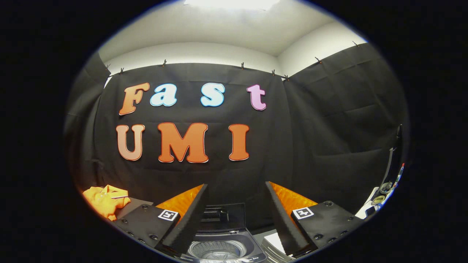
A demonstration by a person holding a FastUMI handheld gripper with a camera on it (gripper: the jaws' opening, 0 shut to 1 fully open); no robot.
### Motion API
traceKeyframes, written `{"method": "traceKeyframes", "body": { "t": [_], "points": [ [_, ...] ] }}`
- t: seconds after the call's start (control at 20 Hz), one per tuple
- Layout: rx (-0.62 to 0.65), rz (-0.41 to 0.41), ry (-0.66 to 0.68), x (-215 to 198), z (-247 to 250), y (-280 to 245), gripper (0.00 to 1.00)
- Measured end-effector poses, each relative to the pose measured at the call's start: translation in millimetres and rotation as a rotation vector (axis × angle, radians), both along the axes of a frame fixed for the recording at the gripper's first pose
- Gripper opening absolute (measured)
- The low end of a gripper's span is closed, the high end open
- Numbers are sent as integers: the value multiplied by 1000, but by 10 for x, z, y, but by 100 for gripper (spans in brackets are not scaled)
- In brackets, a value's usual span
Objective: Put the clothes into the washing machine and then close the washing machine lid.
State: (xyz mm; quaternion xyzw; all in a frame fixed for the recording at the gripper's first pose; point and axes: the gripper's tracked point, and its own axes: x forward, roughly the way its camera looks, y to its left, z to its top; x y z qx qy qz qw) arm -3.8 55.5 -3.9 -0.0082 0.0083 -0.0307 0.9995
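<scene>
A small washing machine (219,244) stands below and between my fingers, its lid (223,216) raised upright at the back and the round drum (218,250) showing inside. An orange garment (106,200) lies crumpled on a dark surface to the left, beyond my left finger. My gripper (237,210) is open, its fingers wide apart with nothing between them, held above the machine.
A white sheet (275,241) lies just right of the machine. Far off to the right stands a dark stand (391,164) with small items (380,193) on a white surface. Black cloth walls close in the back and right.
</scene>
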Motion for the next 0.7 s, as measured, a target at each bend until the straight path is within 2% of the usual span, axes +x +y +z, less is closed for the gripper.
{"method": "traceKeyframes", "body": {
  "t": [0.15,0.35,0.7],
  "points": [
    [11,-5,-1,-43,-15,40,98],
    [52,-68,-15,-58,18,33,98],
    [75,58,26,-107,-65,753,98]
  ]
}}
